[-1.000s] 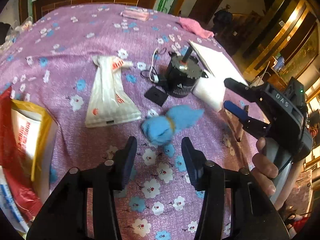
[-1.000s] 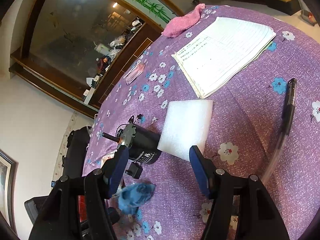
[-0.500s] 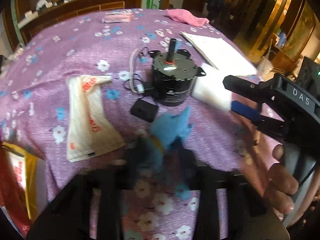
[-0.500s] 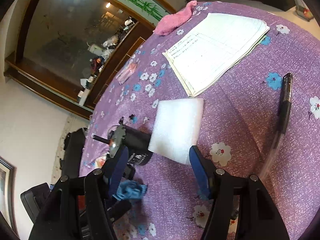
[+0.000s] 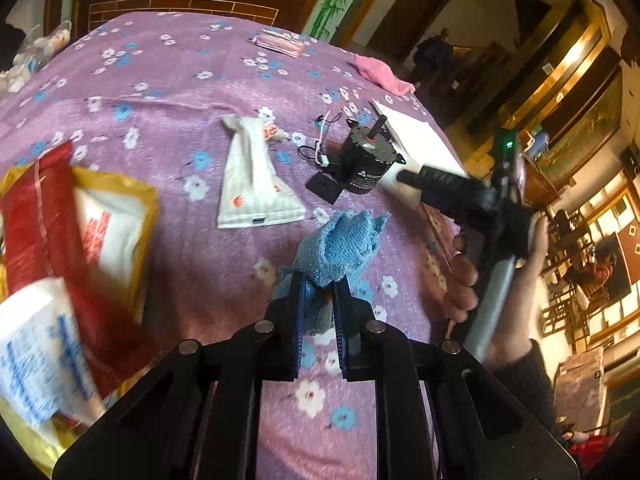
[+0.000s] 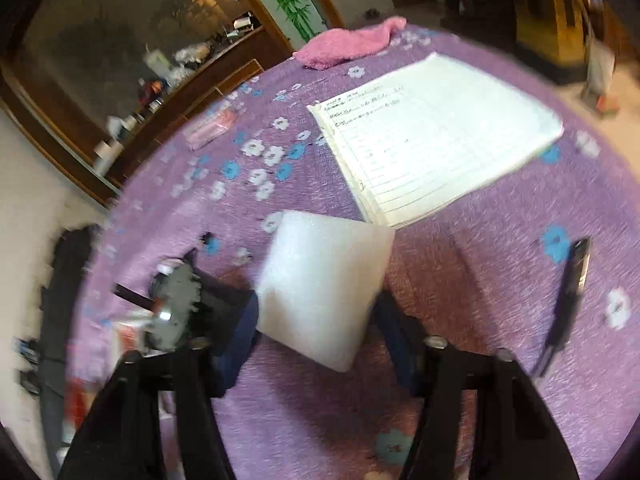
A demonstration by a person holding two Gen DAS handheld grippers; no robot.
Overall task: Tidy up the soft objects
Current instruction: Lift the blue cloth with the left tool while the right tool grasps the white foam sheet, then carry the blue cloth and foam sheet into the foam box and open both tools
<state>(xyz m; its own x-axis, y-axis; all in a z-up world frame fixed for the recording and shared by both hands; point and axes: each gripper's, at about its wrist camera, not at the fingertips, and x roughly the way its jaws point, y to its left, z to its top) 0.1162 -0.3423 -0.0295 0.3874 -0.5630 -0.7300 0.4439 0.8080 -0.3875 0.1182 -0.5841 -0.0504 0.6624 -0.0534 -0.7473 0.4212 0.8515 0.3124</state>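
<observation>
A crumpled blue cloth (image 5: 340,244) sits pinched between the pads of my left gripper (image 5: 320,280), whose jaws are closing on its lower end. The cloth's top flares out above the fingertips, over the purple flowered tablecloth (image 5: 160,100). A white foam block (image 6: 320,288) lies between the fingers of my right gripper (image 6: 316,304); its jaws are closing and the pads touch both sides of the block. In the left wrist view, a right finger (image 5: 440,184) reaches over the same foam block (image 5: 394,186). A pink towel (image 6: 348,46) lies at the table's far edge.
A black motor (image 5: 368,160) with wires stands against the foam's left side. A white plastic bag (image 5: 256,184) lies left of it. Red and yellow packets (image 5: 60,220) pile at the left. A lined notebook (image 6: 436,136) and a pen (image 6: 568,300) lie to the right.
My left gripper went from open around the blue cloth to shut on it and pulled back with it. The right jaws narrowed from wide apart to touching the foam, and that gripper rolled.
</observation>
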